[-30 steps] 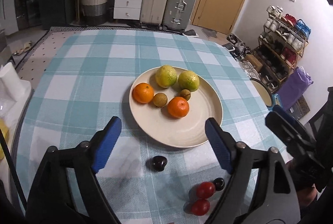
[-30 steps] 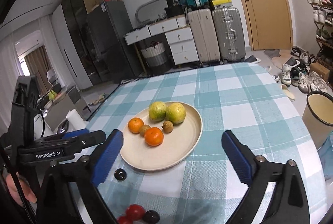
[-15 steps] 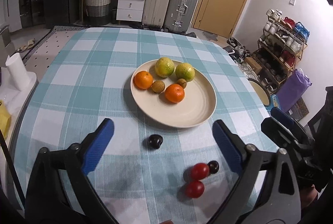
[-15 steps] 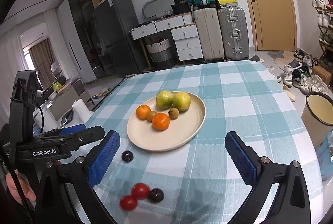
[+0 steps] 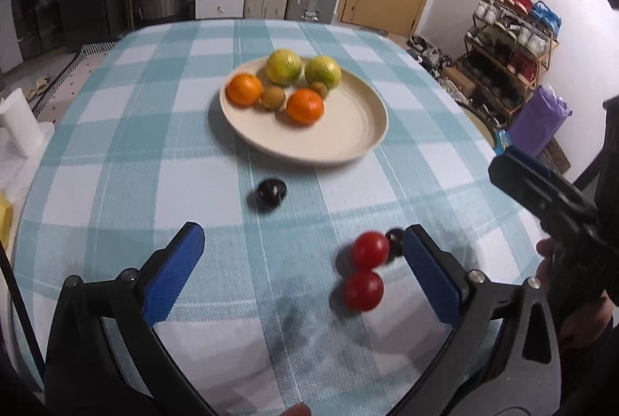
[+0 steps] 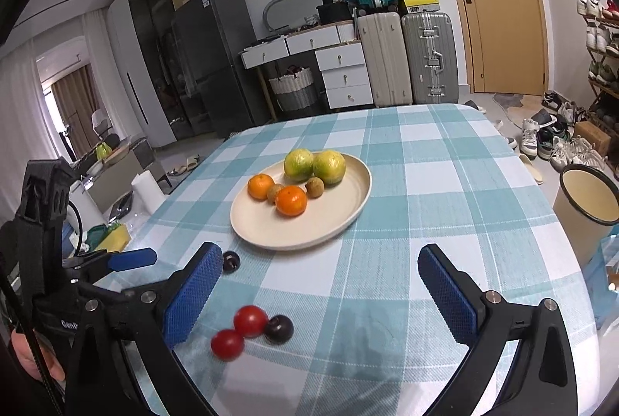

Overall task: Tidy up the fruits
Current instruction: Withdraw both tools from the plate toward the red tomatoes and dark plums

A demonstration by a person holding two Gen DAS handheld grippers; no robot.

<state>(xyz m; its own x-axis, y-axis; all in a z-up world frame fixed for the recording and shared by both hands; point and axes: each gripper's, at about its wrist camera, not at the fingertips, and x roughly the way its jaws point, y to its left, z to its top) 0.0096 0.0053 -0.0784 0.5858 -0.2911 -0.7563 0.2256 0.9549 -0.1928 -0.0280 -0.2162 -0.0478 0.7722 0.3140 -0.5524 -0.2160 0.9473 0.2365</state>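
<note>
A cream plate (image 5: 348, 130) (image 6: 340, 215) on the checked tablecloth holds two oranges (image 5: 305, 106), two green-yellow citrus (image 5: 283, 66) and two small brown fruits (image 5: 273, 98). Loose on the cloth lie two red tomatoes (image 5: 369, 249) (image 6: 250, 320), a dark plum beside them (image 5: 394, 237) (image 6: 279, 328), and another dark plum (image 5: 271, 191) (image 6: 231, 262) near the plate. My left gripper (image 5: 305, 278) is open and empty, with the tomatoes between its fingers. My right gripper (image 6: 319, 296) is open and empty above the tomatoes.
The table edge curves close on the left and right. A paper roll (image 5: 17, 122) stands off the table's left side, a bin (image 6: 588, 207) off its right. Suitcases (image 6: 406, 56) and drawers stand at the back wall.
Both grippers have pulled back from the plate toward the near edge. The tomatoes and the plum now sit between the left gripper's fingers.
</note>
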